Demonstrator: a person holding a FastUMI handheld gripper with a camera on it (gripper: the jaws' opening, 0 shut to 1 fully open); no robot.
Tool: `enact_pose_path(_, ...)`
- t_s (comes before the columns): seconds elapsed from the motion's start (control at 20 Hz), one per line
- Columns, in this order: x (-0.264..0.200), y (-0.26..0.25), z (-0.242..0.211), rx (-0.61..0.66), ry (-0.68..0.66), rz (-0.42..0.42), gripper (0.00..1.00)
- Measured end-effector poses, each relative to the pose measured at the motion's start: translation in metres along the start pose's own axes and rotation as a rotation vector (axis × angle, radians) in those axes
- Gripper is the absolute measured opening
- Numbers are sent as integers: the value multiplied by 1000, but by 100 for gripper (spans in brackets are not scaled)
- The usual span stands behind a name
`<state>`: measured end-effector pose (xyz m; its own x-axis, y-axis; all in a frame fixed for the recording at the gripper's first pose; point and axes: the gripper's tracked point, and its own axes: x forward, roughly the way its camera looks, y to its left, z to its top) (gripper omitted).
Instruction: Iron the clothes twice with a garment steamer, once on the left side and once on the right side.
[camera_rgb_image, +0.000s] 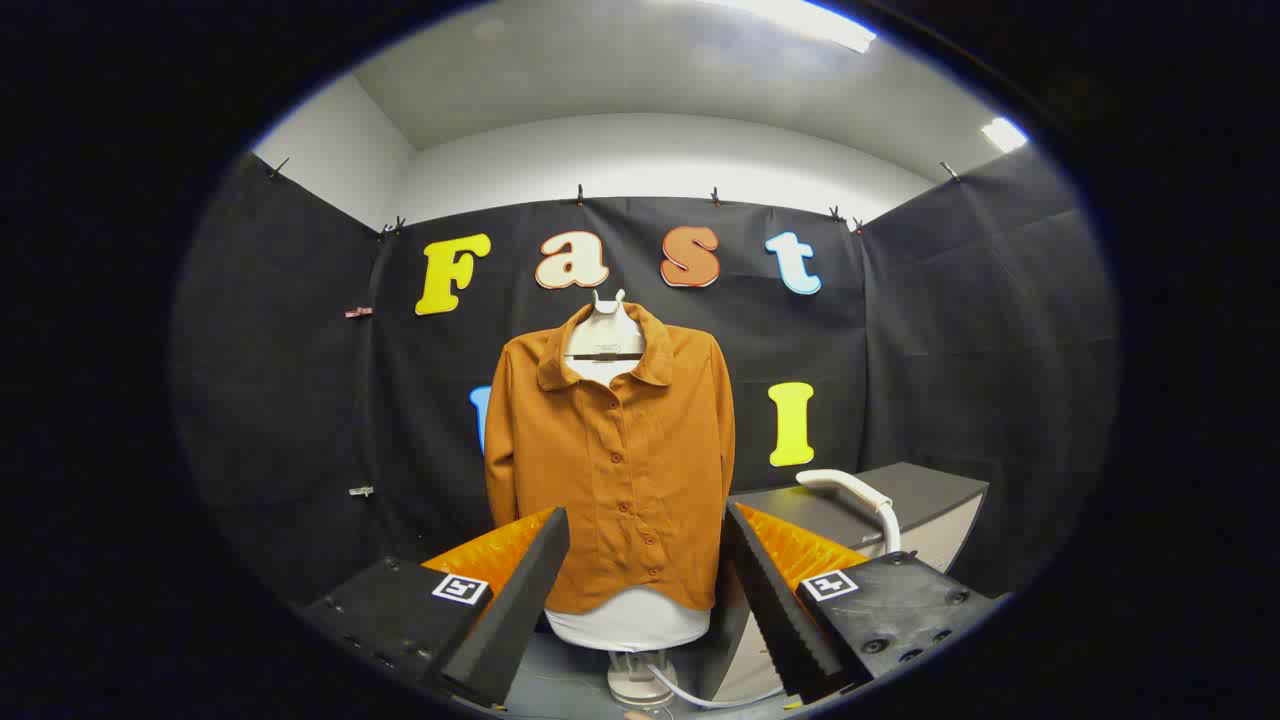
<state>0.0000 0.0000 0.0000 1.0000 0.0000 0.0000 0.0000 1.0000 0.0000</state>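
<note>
Gripper view, looking forward along the two fingers. The gripper (645, 560) has its fingers spread wide, with nothing held between them — one finger (520, 590) lies toward 7 o'clock, the other (775, 590) toward 5 o'clock. Straight ahead at 12 o'clock from the fingers, and beyond them, an orange button-front shirt (615, 460) hangs on a white mannequin torso (628, 620); its hem falls in the gap between the fingertips as seen from here, apart from both. The torso's neck (605, 330) rises above the open collar, and a clear stand base (635, 680) shows beneath it, low between the fingers. At about 2 o'clock from the right-hand finger, a grey cabinet (930, 500) stands beside the mannequin; on its top rests the garment steamer, of which the curved white handle (860, 500) is what can be seen. A white hose (690, 695) trails along the floor near the stand base. Black cloth (300, 400) walls the booth behind and on both sides.
</note>
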Motion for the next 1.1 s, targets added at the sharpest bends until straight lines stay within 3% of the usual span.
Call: enact_pose_path(1.1,-1,-7,3,-36,-15,-22,97)
